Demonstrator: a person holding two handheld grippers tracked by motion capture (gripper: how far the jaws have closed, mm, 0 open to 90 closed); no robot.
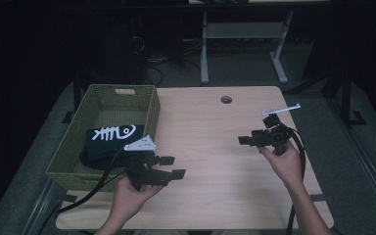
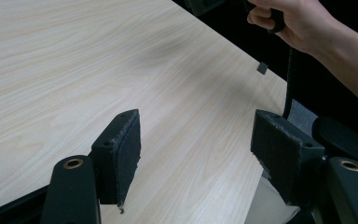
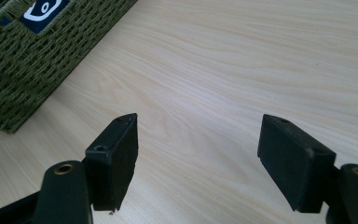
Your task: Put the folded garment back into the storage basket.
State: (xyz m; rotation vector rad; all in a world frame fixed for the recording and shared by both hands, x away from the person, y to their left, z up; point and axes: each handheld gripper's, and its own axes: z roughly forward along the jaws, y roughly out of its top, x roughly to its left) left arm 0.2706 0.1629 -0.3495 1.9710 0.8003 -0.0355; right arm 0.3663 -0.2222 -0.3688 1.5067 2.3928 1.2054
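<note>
Lying folded in the olive-green woven basket (image 1: 149, 105) at the left edge of the pale wooden table (image 1: 210, 122) is a black cloth (image 1: 105, 144) with a white fish-skeleton print, perhaps a garment. Just beside the basket's near corner, the left gripper (image 1: 172, 167) hangs with its jaws wide apart and empty. Well apart, the right gripper (image 1: 245, 140) is likewise spread wide, gripping nothing.
</note>
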